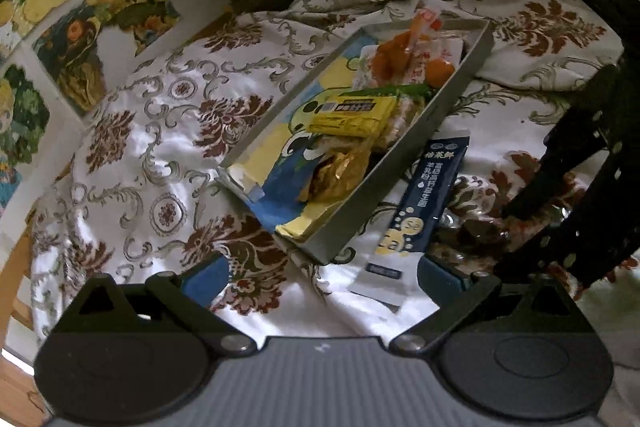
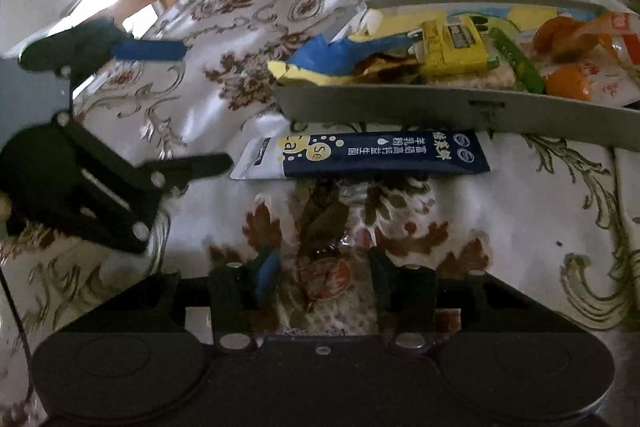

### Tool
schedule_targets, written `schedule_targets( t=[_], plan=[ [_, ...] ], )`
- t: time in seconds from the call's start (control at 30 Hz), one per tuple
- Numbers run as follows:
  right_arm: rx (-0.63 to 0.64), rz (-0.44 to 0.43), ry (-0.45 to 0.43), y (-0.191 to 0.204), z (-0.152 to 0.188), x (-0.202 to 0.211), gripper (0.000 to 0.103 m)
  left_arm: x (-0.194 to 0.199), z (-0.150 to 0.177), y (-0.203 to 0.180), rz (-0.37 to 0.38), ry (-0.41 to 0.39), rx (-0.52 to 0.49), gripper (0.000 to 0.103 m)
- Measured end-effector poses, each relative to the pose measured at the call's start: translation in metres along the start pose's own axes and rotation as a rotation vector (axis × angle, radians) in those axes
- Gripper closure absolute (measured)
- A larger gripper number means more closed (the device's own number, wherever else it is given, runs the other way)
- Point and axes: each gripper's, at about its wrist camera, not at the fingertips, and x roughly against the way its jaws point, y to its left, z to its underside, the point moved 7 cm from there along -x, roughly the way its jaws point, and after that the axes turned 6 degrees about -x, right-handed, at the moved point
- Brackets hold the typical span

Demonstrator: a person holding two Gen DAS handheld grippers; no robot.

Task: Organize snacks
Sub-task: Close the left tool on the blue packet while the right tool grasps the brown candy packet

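Two snacks are still lying outside the grey tray (image 2: 460,103): the navy sachet (image 2: 360,155) and a clear-wrapped snack (image 2: 324,267). The right gripper (image 2: 324,275) is straddling that wrapped snack, jaws narrowed around it; firm contact cannot be confirmed. The left gripper (image 1: 320,275) is hovering wide open by the sachet, so a lift into the tray is likely coming next.

Bare cloth (image 1: 132,167) left of grey tray (image 1: 404,183) free; dark-blue sachet (image 2: 376,155) hugs tray's near wall, blocking.

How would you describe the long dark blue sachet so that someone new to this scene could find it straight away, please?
Start at the grey tray of snacks on the floral cloth. Just outside its long wall, flat on the cloth and parallel to it, lies the dark blue sachet. It is the only long navy strip with white characters, yellow circles and a white end; the other snacks here are yellow, orange or green and lie inside the tray.
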Motion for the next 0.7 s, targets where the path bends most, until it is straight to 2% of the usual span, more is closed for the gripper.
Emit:
schedule_targets(
  t=[0.23, 0.33, 0.47, 0.57, 0.67, 0.7],
  plan=[
    [0.196, 0.059, 0.134, -0.022, 0.015, 0.042, 0.053, 0.002, -0.024, -0.019, 0.083, 0.044, -0.106, 0.001],
    [0.235, 0.091, 0.121, -0.040, 0.017, 0.055, 0.053, -0.010, -0.038, -0.038, 0.152, 0.062, -0.114, 0.001],
    [0.158, 0.119, 0.049, -0.072, 0.015, 0.065, 0.053, -0.035, -0.053, -0.062, 0.203, 0.090, -0.107, 0.001],
    [0.025, 0.082, 0.011, -0.099, 0.018, 0.064, 0.053, -0.054, -0.057, -0.077, 0.239, 0.138, -0.105, 0.002],
    [-0.023, 0.037, -0.020, -0.107, 0.012, 0.062, 0.051, -0.065, -0.053, -0.089, 0.264, 0.187, -0.115, 0.006],
    [-0.025, 0.029, -0.033, -0.107, 0.008, 0.062, 0.048, -0.067, -0.052, -0.091, 0.267, 0.194, -0.111, 0.008]
  ],
)
